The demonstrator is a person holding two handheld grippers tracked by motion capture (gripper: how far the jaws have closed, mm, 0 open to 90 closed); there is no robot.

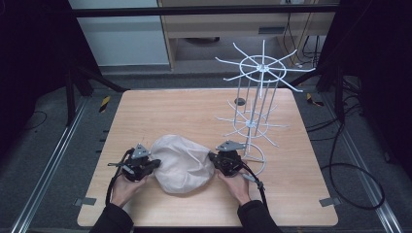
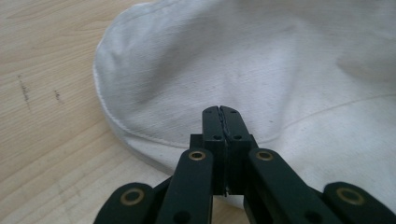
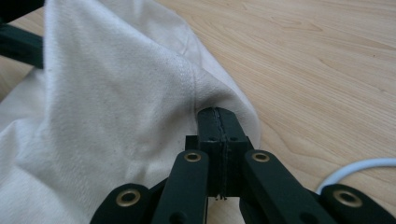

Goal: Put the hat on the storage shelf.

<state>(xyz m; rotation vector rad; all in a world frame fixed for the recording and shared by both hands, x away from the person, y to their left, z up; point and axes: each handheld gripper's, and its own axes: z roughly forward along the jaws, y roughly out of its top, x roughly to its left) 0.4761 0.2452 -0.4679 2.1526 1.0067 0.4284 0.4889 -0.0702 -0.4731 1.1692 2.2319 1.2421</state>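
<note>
Whether the pressed-together left tongs [image 2: 220, 112] pinch the cloth bag [image 2: 261, 70] cannot be told; its edges run off-frame.

No text, label, brand, number or sign can be read in any of the views.
</note>
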